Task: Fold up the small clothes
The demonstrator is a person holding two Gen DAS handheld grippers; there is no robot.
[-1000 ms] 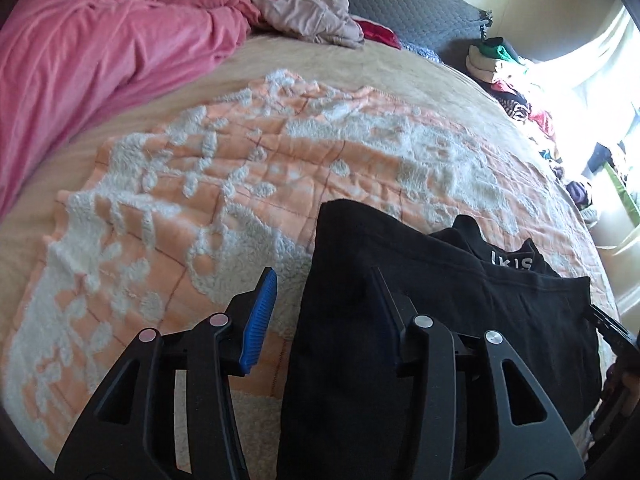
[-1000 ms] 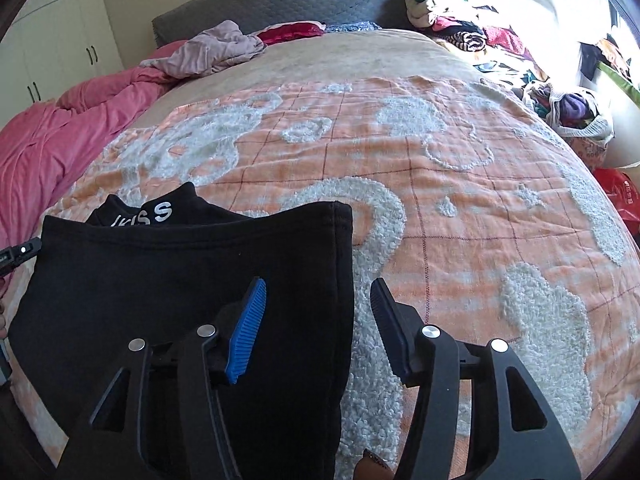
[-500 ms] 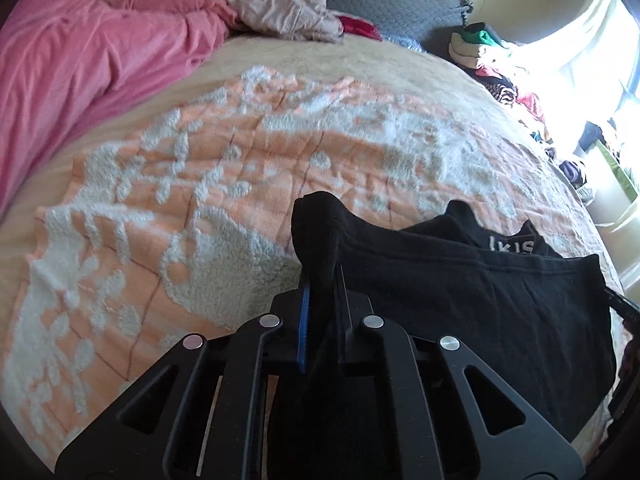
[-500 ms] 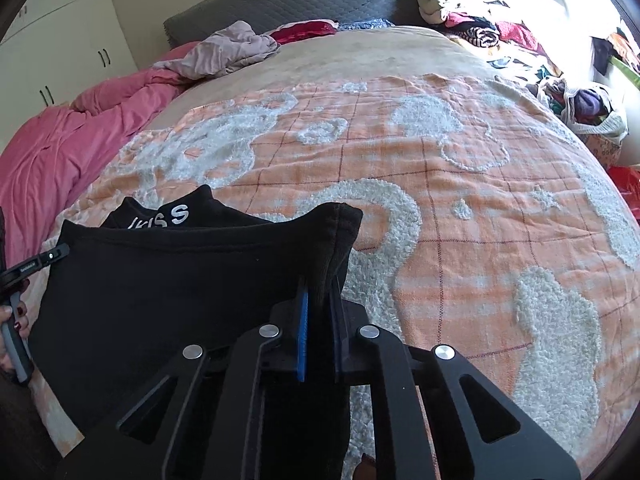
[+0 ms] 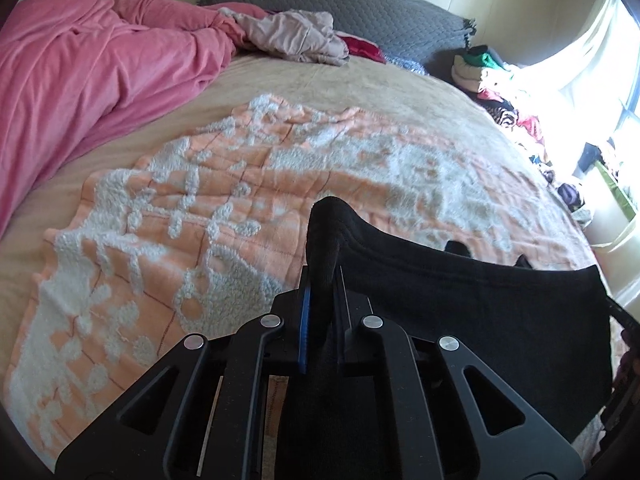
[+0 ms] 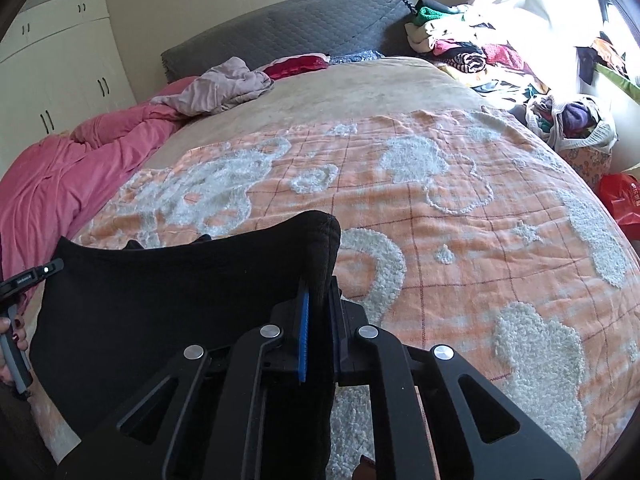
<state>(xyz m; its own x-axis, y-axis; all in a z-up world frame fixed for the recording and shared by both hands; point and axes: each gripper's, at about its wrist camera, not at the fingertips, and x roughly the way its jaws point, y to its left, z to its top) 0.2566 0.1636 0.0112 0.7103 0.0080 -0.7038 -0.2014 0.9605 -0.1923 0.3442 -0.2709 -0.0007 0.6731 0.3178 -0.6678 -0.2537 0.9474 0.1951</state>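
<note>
Black garment (image 5: 460, 304) pinched at both near corners, lifted off orange blanket (image 5: 240, 208).
Left gripper (image 5: 320, 284) and right gripper (image 6: 318, 292) were clamped on cloth; next, likely carry edge across blanket.

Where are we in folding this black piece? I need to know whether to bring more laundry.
Done: each claw has shut on a near corner of the black garment, left claw on one, right claw on the other. In hand: its near edge hangs lifted between them above the orange blanket. Left: no fold shows yet, and the clothes pile by the window waits.
</note>
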